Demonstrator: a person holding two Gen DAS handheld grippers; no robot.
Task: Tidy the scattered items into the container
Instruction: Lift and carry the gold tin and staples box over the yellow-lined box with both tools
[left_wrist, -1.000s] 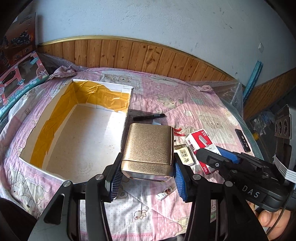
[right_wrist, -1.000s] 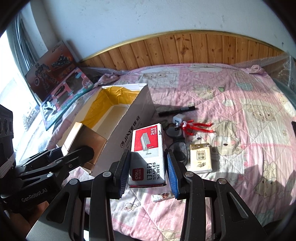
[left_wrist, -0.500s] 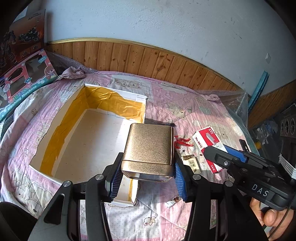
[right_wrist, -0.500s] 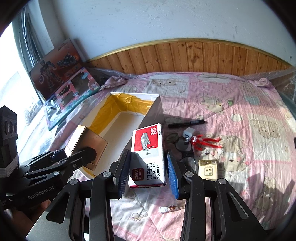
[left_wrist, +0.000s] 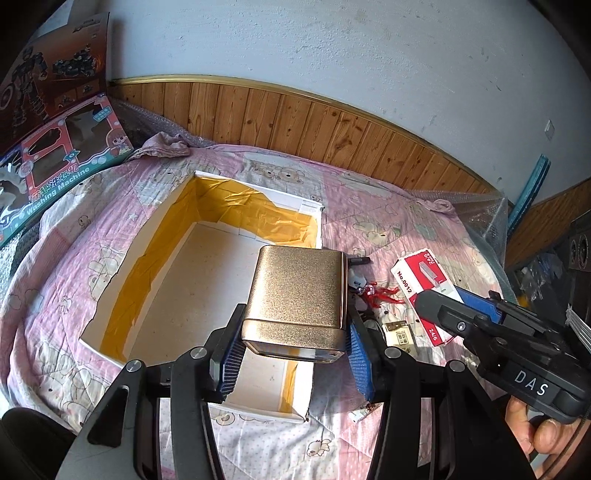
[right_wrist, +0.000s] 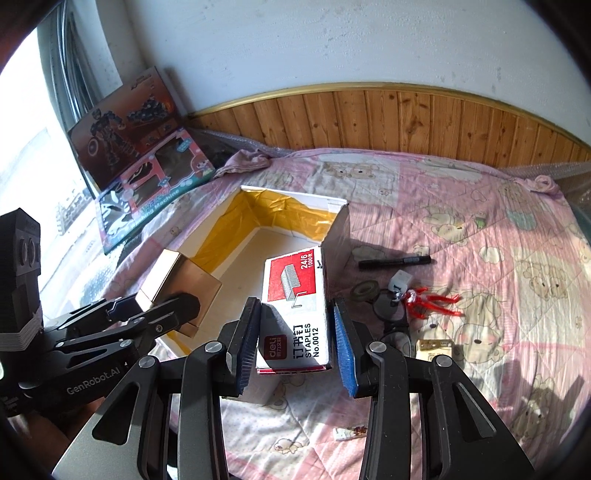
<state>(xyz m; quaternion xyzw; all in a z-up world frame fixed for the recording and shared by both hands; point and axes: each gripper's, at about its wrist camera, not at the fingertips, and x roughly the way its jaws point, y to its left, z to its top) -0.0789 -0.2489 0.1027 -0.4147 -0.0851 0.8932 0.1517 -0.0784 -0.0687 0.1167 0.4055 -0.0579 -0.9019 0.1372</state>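
Pink bear-print quilt (right_wrist: 461, 206) spread over the bed, wooden wainscot (right_wrist: 406, 118) behind. Open cardboard box (left_wrist: 122, 291) lying on the quilt, inner walls lined with yellow tape, floor bare. Two toy boxes (right_wrist: 147, 177) propped at the far left corner.

Left gripper (left_wrist: 291, 356) held above the near right part of the box, jaws pinching a gold tin (left_wrist: 299, 295) by its two sides, tin clear of the box floor. Right gripper (right_wrist: 297, 345) just beside it, over the box's near right wall, jaws clamped on a red-and-white box of staples (right_wrist: 295, 306), label up. Thumb of a hand (left_wrist: 543, 435) on the right gripper's handle.

On the quilt to the right of the box: black marker (right_wrist: 395, 261); small white block (right_wrist: 399, 281) with a red tassel (right_wrist: 432, 301); roll of tape (right_wrist: 365, 288); dark rings, possibly spectacles (right_wrist: 391, 317), partly hidden; small gold-and-cream packet (right_wrist: 434, 349); small wrapped sweet (right_wrist: 351, 432) near the front edge.
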